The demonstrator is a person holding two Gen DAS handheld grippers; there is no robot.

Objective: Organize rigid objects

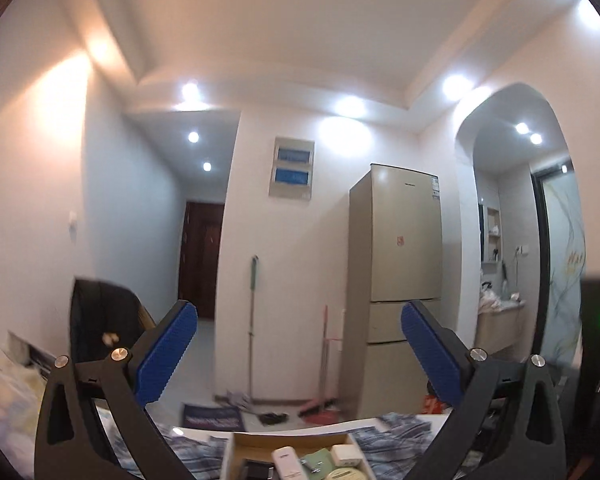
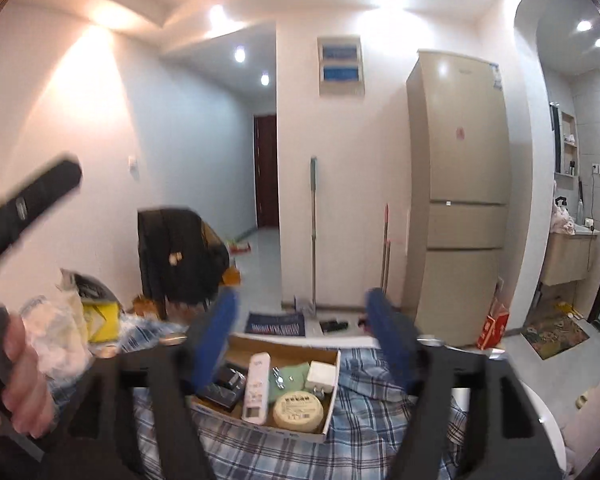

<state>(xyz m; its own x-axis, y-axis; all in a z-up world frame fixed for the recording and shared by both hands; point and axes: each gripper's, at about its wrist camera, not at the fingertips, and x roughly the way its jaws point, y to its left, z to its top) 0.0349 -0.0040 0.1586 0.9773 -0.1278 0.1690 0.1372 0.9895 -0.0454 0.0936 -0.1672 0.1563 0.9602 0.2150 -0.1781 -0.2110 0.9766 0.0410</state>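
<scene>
Right gripper [image 2: 302, 316] fingers wide apart, blurred, nothing between them, raised over the cardboard box [image 2: 328, 404] on the plaid cloth [image 2: 380, 412]. Left gripper [image 1: 298, 328] fingers also spread, empty, pointing at the room above the same box [image 1: 229, 454].

Box contents, right wrist view: white remote [image 2: 256, 386] lying lengthwise in the middle, round cream tin [image 2: 298, 411] at the near right corner, white charger [image 2: 321, 374] behind the tin, green pouch [image 2: 290, 374] between remote and charger, black items [image 2: 226, 384] on the left side, too blurred to identify.

A hand [image 2: 22, 380] holds the left gripper's handle at the left edge of the right wrist view. Fridge [image 2: 460, 184] and mop [image 2: 313, 232] stand against the far wall.
</scene>
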